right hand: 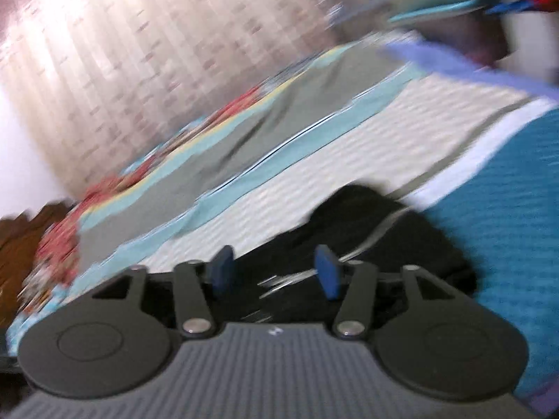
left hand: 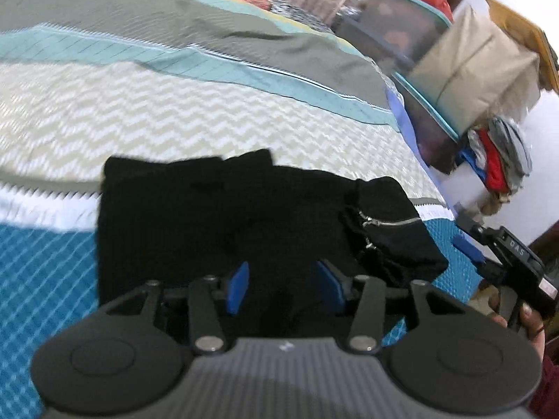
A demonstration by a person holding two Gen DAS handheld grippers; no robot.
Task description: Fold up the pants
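Your left hand-held gripper (left hand: pixel 284 288) hangs over the near edge of the black pants (left hand: pixel 223 223), its 2 blue pads (left hand: pixel 239 288) apart w/ nothing pinched between them; only dark cloth shows below the gap. The pants lie folded into a compact block on the bed (left hand: pixel 174 111), across the white band where the chevron stripe meets the teal checked part of the cover. A bunched flap w/ a silver zipper (left hand: pixel 391 222) sits on the pants' right end, near the bed edge.

Your right hand-held gripper (right hand: pixel 276 272) shows in the left wrist view too, low at the right, held in your hand (left hand: pixel 524 321) just off the bed's corner. In the right wrist view its jaws stand wide, empty, pads clear of the cloth. That view is smeared, but the pants seem to lie right under and ahead of the fingers, zipper streaks between them.

Beside the bed, storage boxes (left hand: pixel 408 35) w/ teal rims are stacked, a beige bag (left hand: pixel 471 70) on top, and a pile of clothes (left hand: pixel 496 157) next to them.
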